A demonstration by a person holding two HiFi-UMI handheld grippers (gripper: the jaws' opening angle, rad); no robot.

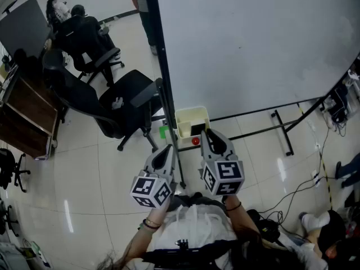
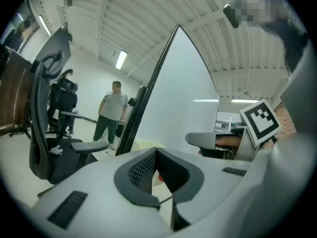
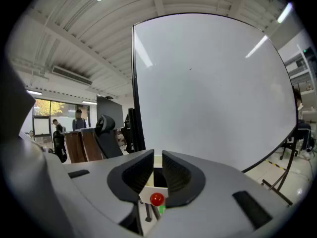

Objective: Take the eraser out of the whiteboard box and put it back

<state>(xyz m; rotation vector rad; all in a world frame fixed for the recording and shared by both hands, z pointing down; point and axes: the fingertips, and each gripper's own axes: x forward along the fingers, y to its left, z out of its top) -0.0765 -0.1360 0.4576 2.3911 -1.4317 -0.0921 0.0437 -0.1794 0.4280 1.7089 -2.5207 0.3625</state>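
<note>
Cream plastic, the whiteboard box [image 1: 188,116] hangs at the lower left corner of the whiteboard [image 1: 253,44], and the dark eraser [image 1: 197,130] lies inside it. At the box's front right edge, the right gripper [image 1: 208,133] points in with its jaws a narrow slit apart, gripping nothing. The eraser sits just ahead of them. Left of the box and nearer the person, the left gripper [image 1: 168,149] is clenched and empty.
</note>
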